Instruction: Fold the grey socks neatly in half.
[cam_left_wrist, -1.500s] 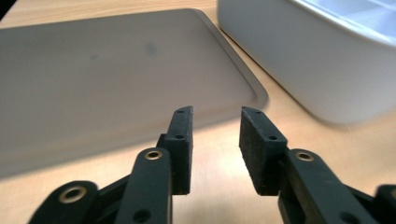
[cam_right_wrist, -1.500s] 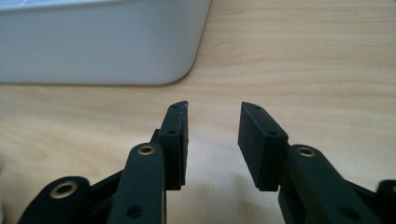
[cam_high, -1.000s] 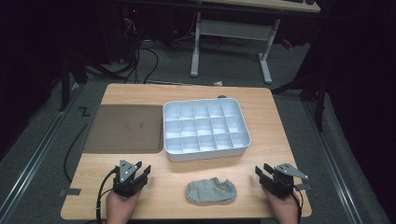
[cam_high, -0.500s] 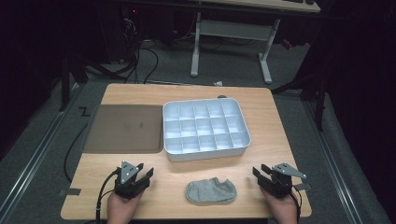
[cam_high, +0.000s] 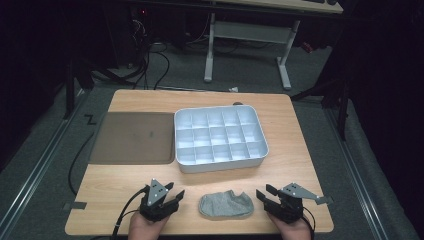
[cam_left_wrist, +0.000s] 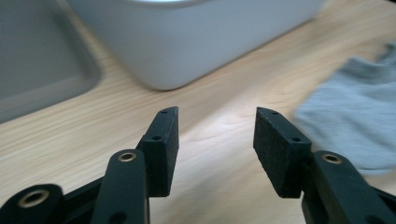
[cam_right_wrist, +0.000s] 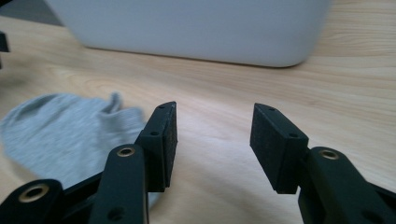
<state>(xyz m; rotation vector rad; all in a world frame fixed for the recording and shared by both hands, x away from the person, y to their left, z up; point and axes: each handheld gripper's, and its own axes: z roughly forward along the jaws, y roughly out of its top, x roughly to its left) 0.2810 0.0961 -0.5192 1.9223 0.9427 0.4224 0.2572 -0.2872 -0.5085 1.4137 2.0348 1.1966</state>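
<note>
A grey sock (cam_high: 226, 204) lies flat near the table's front edge, between my two grippers. My left gripper (cam_high: 175, 193) sits just left of it, apart from it, and its jaws have just been opening with nothing between them. In the left gripper view the sock (cam_left_wrist: 355, 121) lies beyond the right jaw of the open gripper (cam_left_wrist: 217, 112). My right gripper (cam_high: 264, 193) sits just right of the sock, jaws also just opening and empty. In the right gripper view the sock (cam_right_wrist: 70, 135) lies left of that gripper (cam_right_wrist: 215, 107).
A white tray (cam_high: 222, 166) with several empty compartments stands mid-table behind the sock; its front wall faces both grippers (cam_left_wrist: 187, 37) (cam_right_wrist: 187, 28). A flat brown-grey mat (cam_high: 132, 137) lies to its left. The table's front edge runs just below the hands.
Both grippers have slid inward toward the sock, the left one rightward and the right one leftward. Their jaws stand wider apart than before. The sock and tray have not moved.
</note>
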